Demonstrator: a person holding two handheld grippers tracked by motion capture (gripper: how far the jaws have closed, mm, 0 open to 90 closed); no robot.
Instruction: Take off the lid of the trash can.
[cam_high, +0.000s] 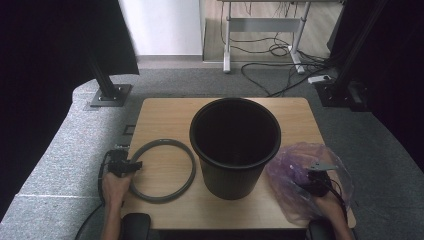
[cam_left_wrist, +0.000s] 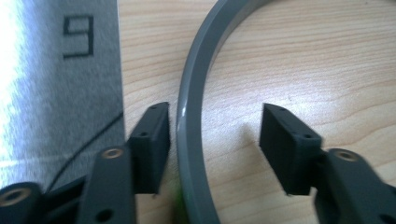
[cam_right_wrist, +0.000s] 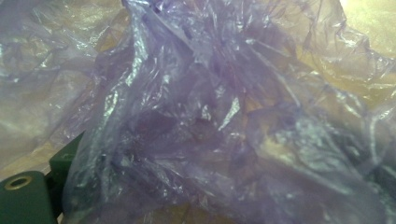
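One grey ring (cam_high: 163, 170) lies flat on the wooden table (cam_high: 165, 112) at about nine o'clock from the black bin (cam_high: 235, 146), and the left gripper (cam_left_wrist: 212, 142) straddles its band, jaws half-wide, pads not pressing. To set it down cleanly, the jaws likely need spreading further before lifting straight up, lest a pad drag the band. At four o'clock from the bin, the right gripper (cam_high: 314, 184) is buried in the purple plastic bag (cam_right_wrist: 205, 116); its grip cannot be told.

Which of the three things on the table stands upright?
The black plastic bin in the middle: it stands upright, while the grey ring lies flat and the purple plastic bag lies crumpled.
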